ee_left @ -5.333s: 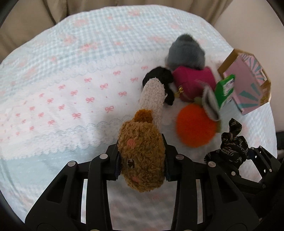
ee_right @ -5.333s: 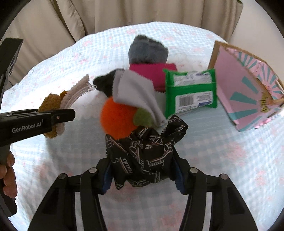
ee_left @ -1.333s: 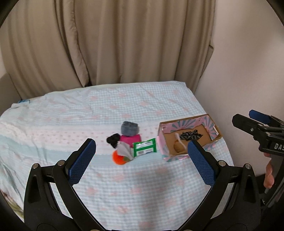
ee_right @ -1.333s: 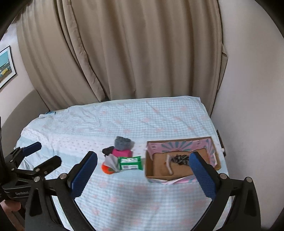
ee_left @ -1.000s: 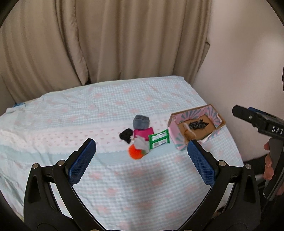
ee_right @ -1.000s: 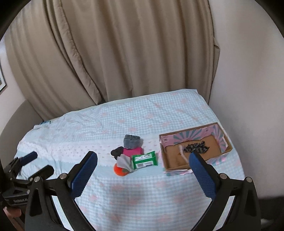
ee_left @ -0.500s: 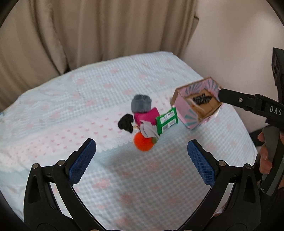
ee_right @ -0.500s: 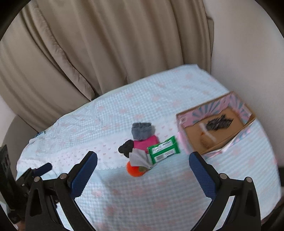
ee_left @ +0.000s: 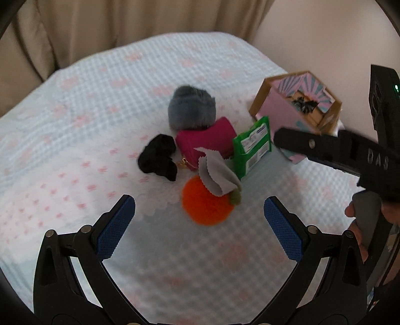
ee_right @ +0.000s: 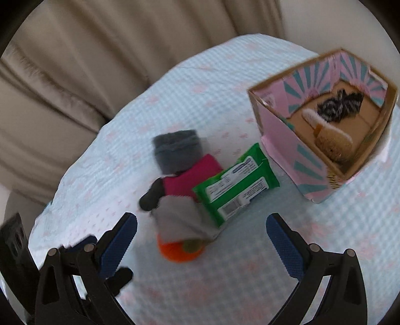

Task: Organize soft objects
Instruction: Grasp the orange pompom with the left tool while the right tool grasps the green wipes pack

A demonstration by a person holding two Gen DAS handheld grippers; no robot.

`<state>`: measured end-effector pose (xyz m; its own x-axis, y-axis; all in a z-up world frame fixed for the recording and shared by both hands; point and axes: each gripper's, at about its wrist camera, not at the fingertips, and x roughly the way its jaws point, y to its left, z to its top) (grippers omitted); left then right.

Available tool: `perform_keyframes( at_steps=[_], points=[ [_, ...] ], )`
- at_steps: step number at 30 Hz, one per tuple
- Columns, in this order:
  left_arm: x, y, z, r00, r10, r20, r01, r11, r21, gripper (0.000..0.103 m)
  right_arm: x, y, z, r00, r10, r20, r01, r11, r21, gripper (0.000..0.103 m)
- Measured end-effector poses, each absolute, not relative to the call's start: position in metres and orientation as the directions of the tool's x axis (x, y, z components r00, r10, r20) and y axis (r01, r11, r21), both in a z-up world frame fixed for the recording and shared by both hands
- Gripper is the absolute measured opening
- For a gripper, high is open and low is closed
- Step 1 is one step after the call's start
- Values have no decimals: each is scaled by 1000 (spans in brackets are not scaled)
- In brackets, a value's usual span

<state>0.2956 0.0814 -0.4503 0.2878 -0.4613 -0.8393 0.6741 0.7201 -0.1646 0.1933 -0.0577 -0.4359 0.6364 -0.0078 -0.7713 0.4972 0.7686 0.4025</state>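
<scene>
A pile of soft things lies mid-bed: an orange plush ball (ee_left: pixel 205 207) (ee_right: pixel 178 251) under a grey cloth (ee_left: pixel 216 176) (ee_right: pixel 181 220), a black scrunchie (ee_left: pixel 158 156), a magenta pouch (ee_left: pixel 206 142) (ee_right: pixel 190 178), a grey fluffy item (ee_left: pixel 191 107) (ee_right: pixel 177 150) and a green wipes pack (ee_left: pixel 252 147) (ee_right: pixel 236 191). The pink cardboard box (ee_left: pixel 282 110) (ee_right: pixel 282 140) holds a brown plush (ee_right: pixel 332 145) and a patterned black scrunchie (ee_right: pixel 340 106). My left gripper (ee_left: pixel 200 225) is open and empty just before the orange ball. My right gripper (ee_right: pixel 201 240) is open and empty above the pile.
The pale blue checked bedcover (ee_left: pixel 100 100) (ee_right: pixel 225 287) spreads all round. Beige curtains (ee_left: pixel 125 22) (ee_right: pixel 100 62) hang behind the bed. A wall (ee_left: pixel 337 37) is at the right. The right gripper's body (ee_left: pixel 350 155) reaches across in front of the box.
Both grippers came down from high above the bed towards the pile. Earlier, the brown plush and patterned scrunchie went from the grippers into the box.
</scene>
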Motion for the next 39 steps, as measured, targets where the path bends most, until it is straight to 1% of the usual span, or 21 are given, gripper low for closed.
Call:
perform_keyframes(
  at_steps=[5,8,11,13,14,16,17,19,20,21,22,23,24,27,28,31,34,39],
  points=[
    [309,62,-489,252,-465,-849,687,704,-181,102,208,-84,-473,642,-49,-765,585,676,448,103],
    [313,53,-509,237,-464,-854,699,691,-181,98,214,-95,-489,647,-72,-759,624,622,473,103],
    [314,47,-524,223,-461,-859,713,678,-179,92,219,-103,-501,653,-80,-753,652,565,506,101],
    [314,44,-530,212,-465,-860,719,670,-185,84,222,-107,-510,654,-75,-753,666,531,525,98],
    [314,43,-533,208,-466,-860,720,668,-188,82,224,-108,-516,655,-69,-753,672,509,538,97],
    [314,43,-535,202,-472,-858,723,663,-195,72,225,-110,-523,656,-55,-752,681,473,559,90],
    [314,43,-536,197,-477,-857,726,659,-200,69,226,-111,-527,661,-44,-749,681,455,574,89],
    [314,41,-540,182,-484,-856,736,645,-208,54,225,-112,-530,667,-49,-743,685,432,587,88],
    [314,40,-541,175,-484,-857,739,639,-210,50,226,-112,-529,667,-54,-743,687,431,586,87],
    [313,39,-543,164,-486,-858,746,630,-215,44,226,-111,-529,665,-58,-744,689,432,582,82],
    [313,38,-544,157,-488,-859,751,623,-217,40,227,-111,-529,661,-62,-747,693,431,578,76],
    [312,38,-545,154,-487,-860,755,619,-216,38,227,-110,-529,657,-67,-751,698,430,572,74],
    [311,37,-546,154,-481,-863,758,618,-209,36,226,-109,-530,655,-68,-753,700,431,570,69],
    [311,37,-545,155,-482,-862,754,622,-211,34,226,-110,-530,652,-73,-755,704,429,566,58],
    [311,38,-544,156,-483,-861,750,625,-215,33,225,-110,-529,651,-73,-755,705,428,566,51],
    [313,42,-535,171,-489,-855,741,636,-216,33,225,-111,-527,646,-70,-760,708,427,563,44],
    [314,48,-522,186,-500,-846,727,649,-224,33,223,-110,-520,644,-70,-762,706,440,556,42],
    [307,61,-495,211,-512,-833,704,671,-234,33,216,-105,-500,651,-75,-755,695,458,554,42]
  ],
)
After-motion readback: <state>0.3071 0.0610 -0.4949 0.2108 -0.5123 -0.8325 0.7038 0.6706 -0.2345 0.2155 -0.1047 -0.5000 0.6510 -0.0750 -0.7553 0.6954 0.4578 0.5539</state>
